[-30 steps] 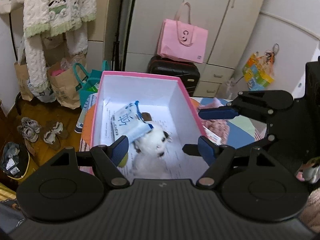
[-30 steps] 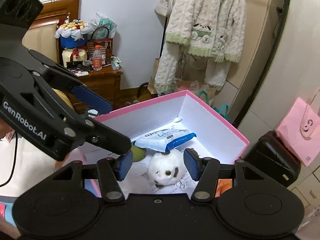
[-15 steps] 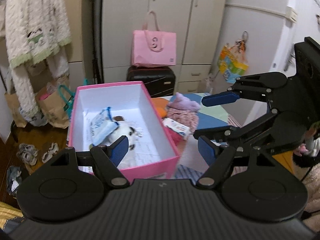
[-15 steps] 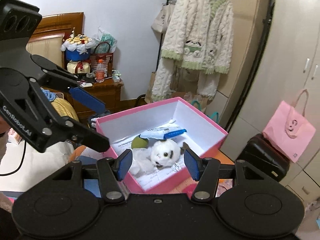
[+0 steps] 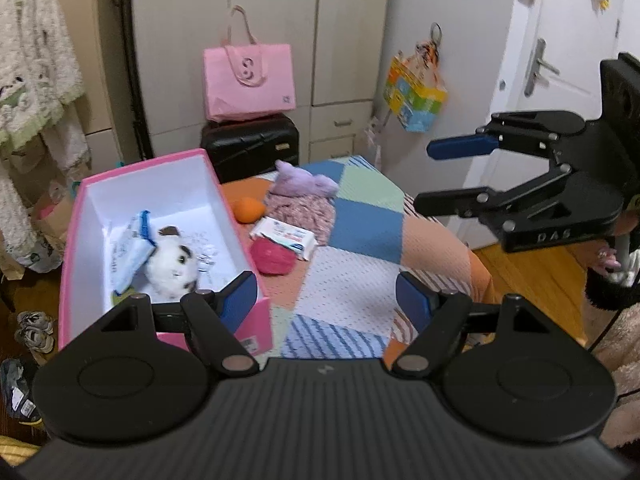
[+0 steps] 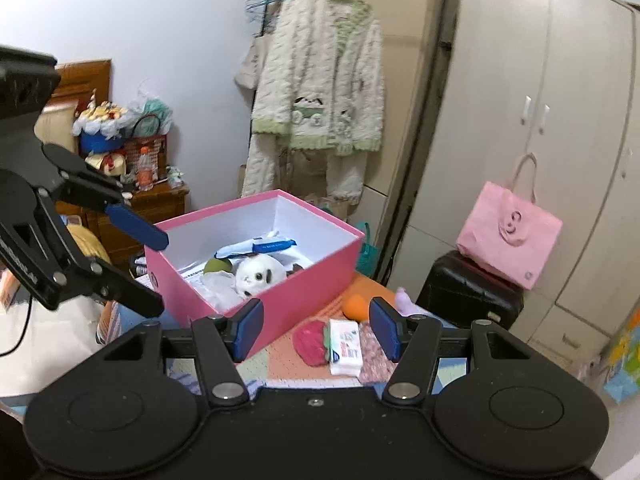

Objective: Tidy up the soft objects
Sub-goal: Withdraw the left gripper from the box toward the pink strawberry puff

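Both tongs, left tongs (image 5: 326, 298) and right tongs (image 6: 316, 330), hang released with nothing in them beside the pink box (image 5: 248, 322), ready, I think, for the 5 soft things (image 5: 274, 256) waiting on the bed (image 5: 360, 224) right of the box.

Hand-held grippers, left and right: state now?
Left hand-held gripper: open, holding nothing.
Right hand-held gripper: open, holding nothing.
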